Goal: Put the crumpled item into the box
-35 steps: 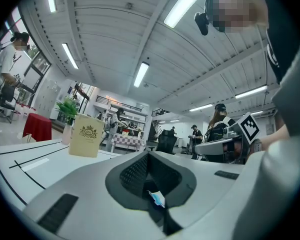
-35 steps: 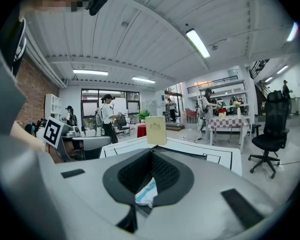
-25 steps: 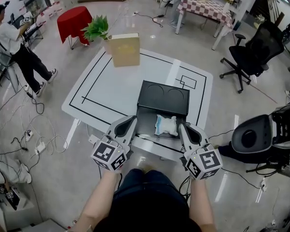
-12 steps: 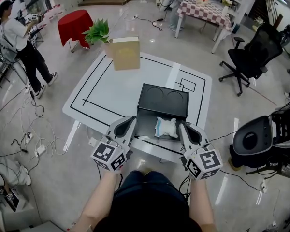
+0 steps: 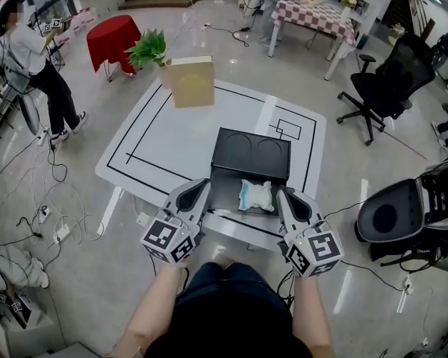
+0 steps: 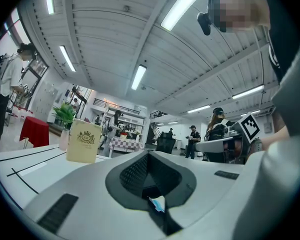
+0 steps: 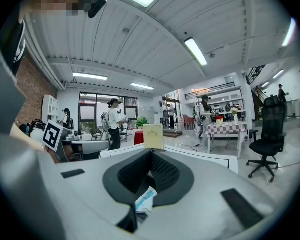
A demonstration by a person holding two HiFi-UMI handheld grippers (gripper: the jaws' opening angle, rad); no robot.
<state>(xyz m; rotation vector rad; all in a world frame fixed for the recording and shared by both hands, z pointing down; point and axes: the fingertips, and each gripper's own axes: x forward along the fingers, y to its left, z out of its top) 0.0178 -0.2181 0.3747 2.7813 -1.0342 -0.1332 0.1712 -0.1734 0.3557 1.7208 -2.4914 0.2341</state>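
Note:
A black box (image 5: 252, 152) lies open on the white table (image 5: 179, 136), its lid folded back. The crumpled item (image 5: 255, 195), white with blue, lies inside the box's front part. My left gripper (image 5: 201, 186) is shut and empty at the box's left front corner. At the right front corner my right gripper (image 5: 285, 195) is also shut and empty. The left gripper view shows the closed jaws (image 6: 149, 156) with a bit of the crumpled item (image 6: 158, 203) beyond them. In the right gripper view the crumpled item (image 7: 145, 200) shows past the closed jaws (image 7: 151, 154).
A tan carton (image 5: 192, 80) and a green plant (image 5: 149, 47) stand at the table's far edge. A red-draped stool (image 5: 112, 36), a person (image 5: 30, 58) and floor cables are at the left. A black office chair (image 5: 384, 80) and a dark machine (image 5: 403, 211) are at the right.
Both grippers and the crumpled item keep their places. The person at the far left has shifted a little.

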